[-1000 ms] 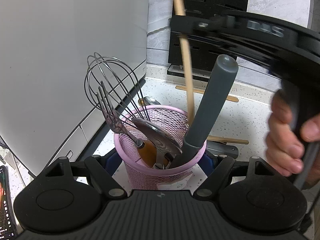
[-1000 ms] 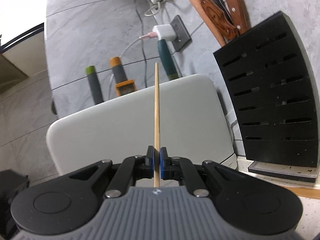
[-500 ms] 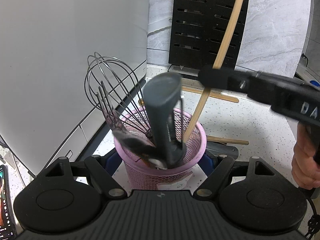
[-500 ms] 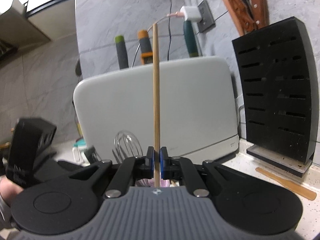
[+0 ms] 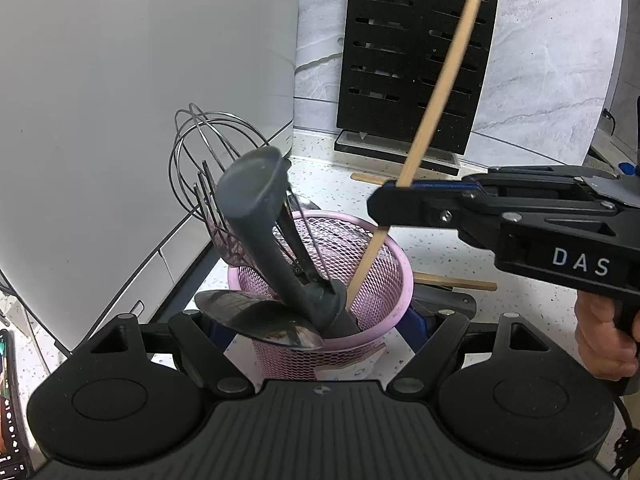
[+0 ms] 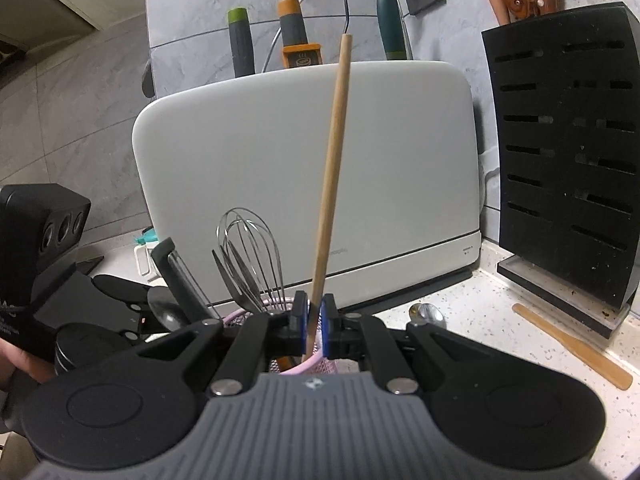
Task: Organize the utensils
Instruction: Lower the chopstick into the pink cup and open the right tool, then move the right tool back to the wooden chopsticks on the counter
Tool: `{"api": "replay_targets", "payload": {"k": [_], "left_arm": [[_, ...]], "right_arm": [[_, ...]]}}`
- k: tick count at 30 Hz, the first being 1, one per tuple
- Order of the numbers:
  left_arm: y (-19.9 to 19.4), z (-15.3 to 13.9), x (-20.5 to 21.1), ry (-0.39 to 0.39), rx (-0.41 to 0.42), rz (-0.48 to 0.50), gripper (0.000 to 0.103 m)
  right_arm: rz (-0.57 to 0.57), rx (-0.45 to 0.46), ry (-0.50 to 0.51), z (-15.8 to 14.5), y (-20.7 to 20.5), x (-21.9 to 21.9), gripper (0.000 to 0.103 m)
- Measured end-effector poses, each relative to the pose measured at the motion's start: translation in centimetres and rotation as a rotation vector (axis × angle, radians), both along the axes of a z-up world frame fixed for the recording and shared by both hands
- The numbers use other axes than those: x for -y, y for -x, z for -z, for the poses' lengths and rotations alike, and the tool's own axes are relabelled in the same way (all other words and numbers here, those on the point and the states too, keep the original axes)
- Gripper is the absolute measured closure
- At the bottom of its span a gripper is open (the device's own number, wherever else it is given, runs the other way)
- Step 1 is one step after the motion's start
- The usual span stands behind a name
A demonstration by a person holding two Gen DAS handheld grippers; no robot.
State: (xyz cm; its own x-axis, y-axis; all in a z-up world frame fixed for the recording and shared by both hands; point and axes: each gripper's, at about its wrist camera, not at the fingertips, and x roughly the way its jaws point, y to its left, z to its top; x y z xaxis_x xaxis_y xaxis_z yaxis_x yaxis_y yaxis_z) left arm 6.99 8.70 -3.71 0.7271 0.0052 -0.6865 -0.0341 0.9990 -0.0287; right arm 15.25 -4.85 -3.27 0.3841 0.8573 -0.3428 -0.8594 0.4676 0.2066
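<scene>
Speckled white countertop (image 5: 472, 248), grey marble wall behind, pale appliance (image 6: 304, 168) at back.

Right gripper (image 6: 314, 322): blue pads have parted slightly since half a second ago; the chopstick (image 6: 332, 168) now stands loose between them, no longer pinched, leaning a little left. In the left wrist view its lower tip is down inside the pink mesh cup (image 5: 394, 280), against the right inner wall, where a second ago it hung above the rim. Judgement: release under way, chopstick effectively delivered (one utensil stowed).

Left gripper (image 5: 320, 332): fingers sit on either side of the cup base, apparently bracing it; contact itself is hidden by the cup, so I cannot tell whether they clamp it.

Cup contents have shifted: the grey-handled tool (image 5: 272, 236) has swung from leaning right to leaning left-forward, a spoon bowl (image 5: 260, 320) lies over the near rim, and the whisk (image 5: 208, 152) and fork stay at the back.

Around: black knife block (image 5: 416, 60) well behind; two wooden sticks on the counter, one just before the block (image 6: 572, 344), one just right of the cup (image 5: 456, 281), likely next to go in. Crowded cup mouth and the tilted grey handle are the main obstruction to further insertions
</scene>
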Motion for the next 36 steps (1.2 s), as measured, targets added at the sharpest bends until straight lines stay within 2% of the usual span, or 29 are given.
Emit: {"api": "replay_targets", "payload": {"k": [1,2,3,5,11,19,26,34,36], "left_arm": [[0.0,0.0,0.0,0.001,0.0,0.0,0.011],[0.0,0.0,0.0,0.002,0.0,0.0,0.011],[0.0,0.0,0.0,0.001,0.0,0.0,0.011],[0.0,0.0,0.0,0.002,0.0,0.0,0.011],[-0.2,0.0,0.0,0.003,-0.002,0.003,0.011],[-0.1,0.0,-0.2,0.007,0.002,0.006,0.011],[-0.1,0.0,-0.2,0.007,0.0,0.01,0.011],[-0.1,0.0,-0.2,0.006,-0.001,0.008,0.011],[-0.1,0.0,-0.2,0.006,-0.001,0.008,0.011]], "right_arm": [[-0.004,-0.009,0.009,0.0,0.0,0.0,0.095],[-0.005,-0.018,0.014,-0.1,-0.1,0.0,0.091],[-0.006,-0.026,0.019,-0.1,-0.1,0.1,0.083],[-0.012,-0.036,0.035,-0.2,-0.2,0.2,0.077],[-0.019,-0.033,0.131,-1.3,-0.4,0.5,0.072],[-0.014,-0.021,0.308,-3.2,-1.3,0.9,0.073],[-0.003,0.089,0.516,-2.9,-1.4,-0.2,0.074],[-0.094,0.192,0.584,-1.4,-1.6,-1.6,0.074],[-0.101,0.172,0.603,-1.0,-1.9,-2.3,0.073]]}}
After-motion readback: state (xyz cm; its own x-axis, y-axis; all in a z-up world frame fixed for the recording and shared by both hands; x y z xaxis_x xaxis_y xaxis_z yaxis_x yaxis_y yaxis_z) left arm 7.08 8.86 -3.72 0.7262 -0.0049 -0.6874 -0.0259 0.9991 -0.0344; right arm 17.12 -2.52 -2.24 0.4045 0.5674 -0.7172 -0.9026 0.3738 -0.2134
